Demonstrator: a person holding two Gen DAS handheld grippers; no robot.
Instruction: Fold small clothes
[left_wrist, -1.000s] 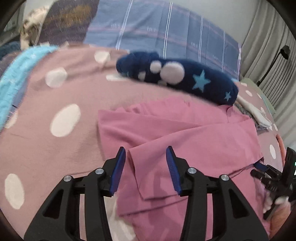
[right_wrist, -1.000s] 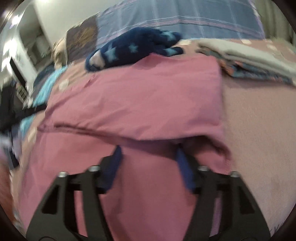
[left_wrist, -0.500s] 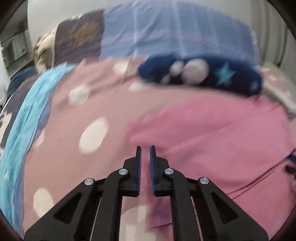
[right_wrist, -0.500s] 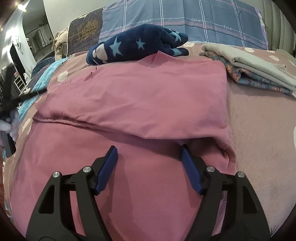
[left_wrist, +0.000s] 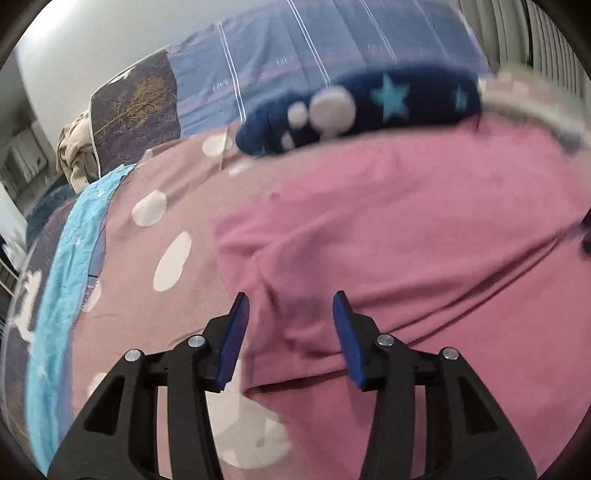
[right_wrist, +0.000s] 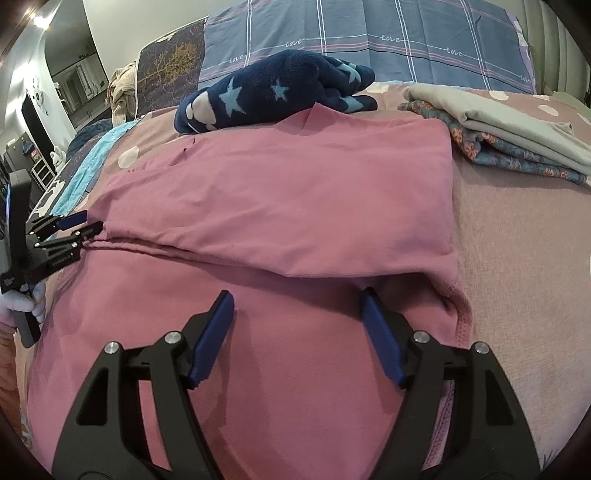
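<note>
The right claw (right_wrist: 297, 314) gapes empty over the pink garment (right_wrist: 288, 206), whose far half is already folded toward it. The left claw (left_wrist: 290, 317), jaws just reopened, straddles the fold's corner ungripped. Folded clothes (right_wrist: 513, 136) lie beyond; further folds seem left.

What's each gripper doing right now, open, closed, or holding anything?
Left gripper: open, just opened, over the pink cotton garment, gripping nothing.
Right gripper: open, holding nothing.

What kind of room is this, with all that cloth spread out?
Most likely a bedroom. The work surface looks like a bed: a dotted pink bedspread, a plaid pillow propped at the head, and folded clothes stacked beside the pink garment.
</note>
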